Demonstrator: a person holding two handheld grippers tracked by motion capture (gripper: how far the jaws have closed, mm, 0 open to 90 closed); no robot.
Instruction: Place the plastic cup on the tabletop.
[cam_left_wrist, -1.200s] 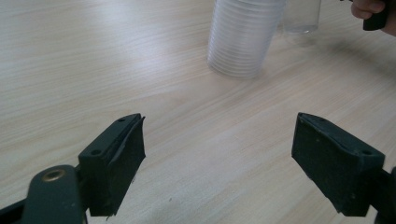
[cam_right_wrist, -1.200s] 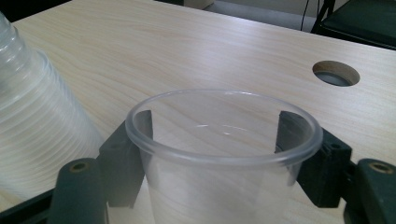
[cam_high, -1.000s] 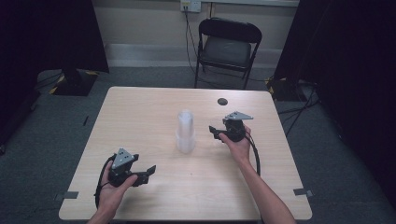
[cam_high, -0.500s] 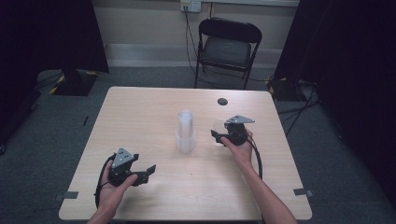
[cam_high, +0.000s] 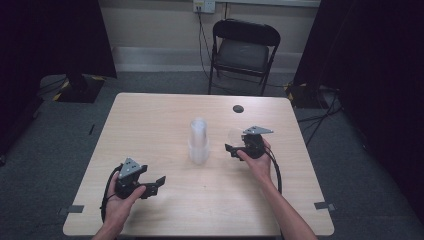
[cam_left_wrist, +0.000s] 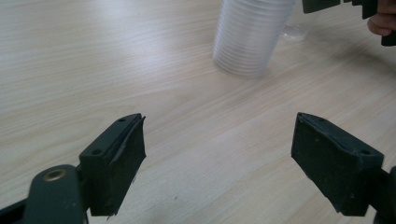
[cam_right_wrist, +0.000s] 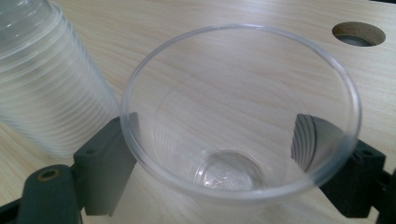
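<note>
A tall stack of clear plastic cups (cam_high: 198, 141) stands upside down at the middle of the wooden table (cam_high: 150, 120). Just right of it, my right gripper (cam_high: 233, 146) is shut on a single clear cup (cam_high: 234, 135). In the right gripper view that cup (cam_right_wrist: 238, 126) is upright and open-mouthed, with a jaw against each side, and the stack (cam_right_wrist: 42, 84) is close at the left. My left gripper (cam_high: 156, 182) is open near the table's front left, pointing toward the stack (cam_left_wrist: 250, 37), with nothing between its fingers (cam_left_wrist: 116, 163).
A round cable hole (cam_high: 238, 108) lies in the table behind the right gripper. A black folding chair (cam_high: 245, 50) stands beyond the far edge. Dark curtains hang on both sides. Cables trail from both grippers.
My right gripper has drifted a little toward the person with the single cup in it. The left gripper and the stack have stayed put.
</note>
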